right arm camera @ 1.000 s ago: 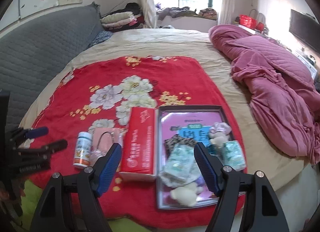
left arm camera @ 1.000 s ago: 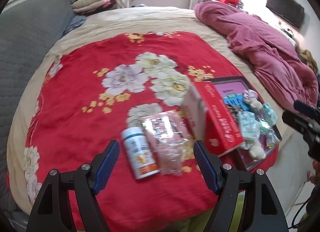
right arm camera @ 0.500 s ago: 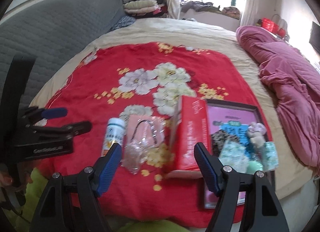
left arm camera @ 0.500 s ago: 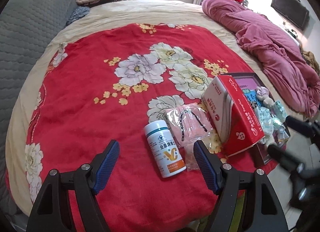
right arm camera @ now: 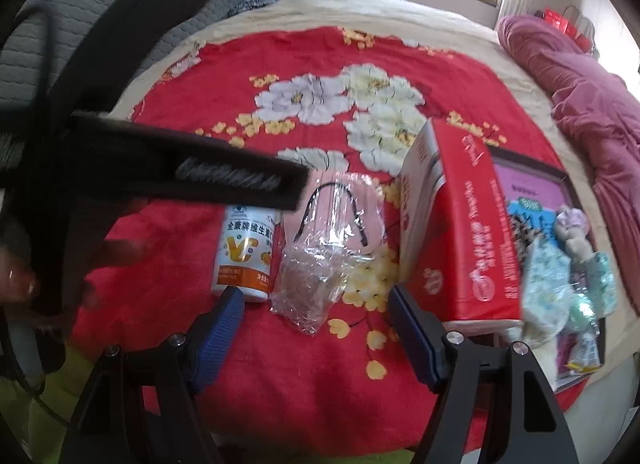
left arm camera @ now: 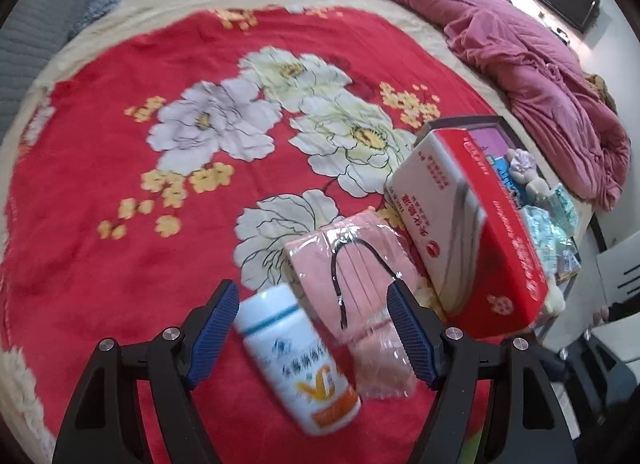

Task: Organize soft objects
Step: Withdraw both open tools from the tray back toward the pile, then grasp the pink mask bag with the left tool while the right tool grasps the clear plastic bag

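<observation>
A pink face-mask pack in clear plastic point(left arm camera: 360, 276) lies on the red floral blanket point(left arm camera: 160, 184), between a white vitamin bottle point(left arm camera: 296, 360) and a red-and-white box point(left arm camera: 472, 232). My left gripper point(left arm camera: 312, 320) is open, low over the bottle and the pack. My right gripper point(right arm camera: 316, 324) is open just in front of the mask pack point(right arm camera: 332, 232), with the bottle point(right arm camera: 246, 248) left and the box point(right arm camera: 460, 232) right. The left gripper's black body point(right arm camera: 180, 172) crosses the right wrist view.
A dark tray point(right arm camera: 532, 180) right of the box holds a small plush toy point(right arm camera: 572, 232) and several pale green soft packets point(right arm camera: 548, 280). A crumpled pink quilt point(left arm camera: 540, 64) lies at the right. A grey headboard point(right arm camera: 100, 16) stands at the left.
Both grippers have moved forward and down toward the bottle and mask pack. The left gripper's body now fills the left of the right wrist view. Both stay open.
</observation>
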`<state>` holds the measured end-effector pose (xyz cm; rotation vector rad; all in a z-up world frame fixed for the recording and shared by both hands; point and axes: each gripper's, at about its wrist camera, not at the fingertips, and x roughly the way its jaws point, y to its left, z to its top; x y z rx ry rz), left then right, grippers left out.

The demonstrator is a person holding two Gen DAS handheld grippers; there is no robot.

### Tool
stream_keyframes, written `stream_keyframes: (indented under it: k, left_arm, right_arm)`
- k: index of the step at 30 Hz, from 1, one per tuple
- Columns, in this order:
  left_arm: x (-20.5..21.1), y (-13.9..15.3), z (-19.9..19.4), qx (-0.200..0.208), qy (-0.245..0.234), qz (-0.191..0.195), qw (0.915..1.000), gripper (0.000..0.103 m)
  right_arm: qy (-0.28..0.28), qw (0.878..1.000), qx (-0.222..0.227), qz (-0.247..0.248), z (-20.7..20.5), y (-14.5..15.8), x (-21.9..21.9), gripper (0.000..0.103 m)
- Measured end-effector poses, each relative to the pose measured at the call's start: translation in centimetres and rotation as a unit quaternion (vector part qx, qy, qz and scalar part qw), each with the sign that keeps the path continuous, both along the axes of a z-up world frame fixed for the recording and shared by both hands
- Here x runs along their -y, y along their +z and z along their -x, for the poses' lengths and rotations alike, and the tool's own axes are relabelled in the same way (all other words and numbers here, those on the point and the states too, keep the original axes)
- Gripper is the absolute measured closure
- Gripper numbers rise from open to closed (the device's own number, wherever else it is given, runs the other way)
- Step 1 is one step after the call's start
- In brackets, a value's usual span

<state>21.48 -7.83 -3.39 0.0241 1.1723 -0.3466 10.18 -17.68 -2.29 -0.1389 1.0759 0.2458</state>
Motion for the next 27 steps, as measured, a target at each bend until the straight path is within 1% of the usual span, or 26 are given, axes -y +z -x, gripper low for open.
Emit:
stream_keyframes:
  k: [2,5,8,10,13,18,24,27]
  left_arm:
    - [0.4,-1.2,-1.2,-0.008,-0.007,-0.009,0.9999,0.026]
    - [0.6,-2.6,-2.5,-0.028,-0.017,-0.003,0.9995,0.026]
    - [1.1,-3.4,-3.3,-0.032,-0.034,-0.007,0.9989,0.026]
    - [1.4,-4.0,-3.7,-0.04,-0.045,0.001,0.9982,0.026]
    - [1.9,-4.7,-3.8,-0.045,-0.054,0.001,0.9975,0.026]
    - [2.5,-5.7,-3.7,-0.052,-0.069,0.005,0.9962,0.026]
    - [3.0,-6.4,-3.3,-0.049,-0.083,-0.003,0.9954,0.026]
    - [2.9,-6.4,-3.4,-0.051,-0.083,0.007,0.9952,0.026]
  right_arm:
    - [-0.002,1.0,-0.007,0.002,-0.4,-1.0,-0.2,0.029]
    - [-0.017,1.0,-0.023,-0.004,-1.3,-2.3,0.1,0.029]
    - [-0.028,0.999,-0.036,-0.014,-2.0,-3.5,0.3,0.029]
    - [-0.037,0.998,-0.048,-0.022,-2.5,-4.4,0.4,0.029]
    - [-0.057,0.996,-0.061,-0.033,-3.1,-5.7,0.7,0.029]
    - [-0.082,0.993,-0.081,-0.037,-3.9,-7.6,1.0,0.029]
    - [-0.095,0.993,-0.064,-0.033,-4.0,-8.0,0.8,0.028]
    - [-0.106,0.992,-0.058,-0.035,-4.1,-8.1,0.9,0.03]
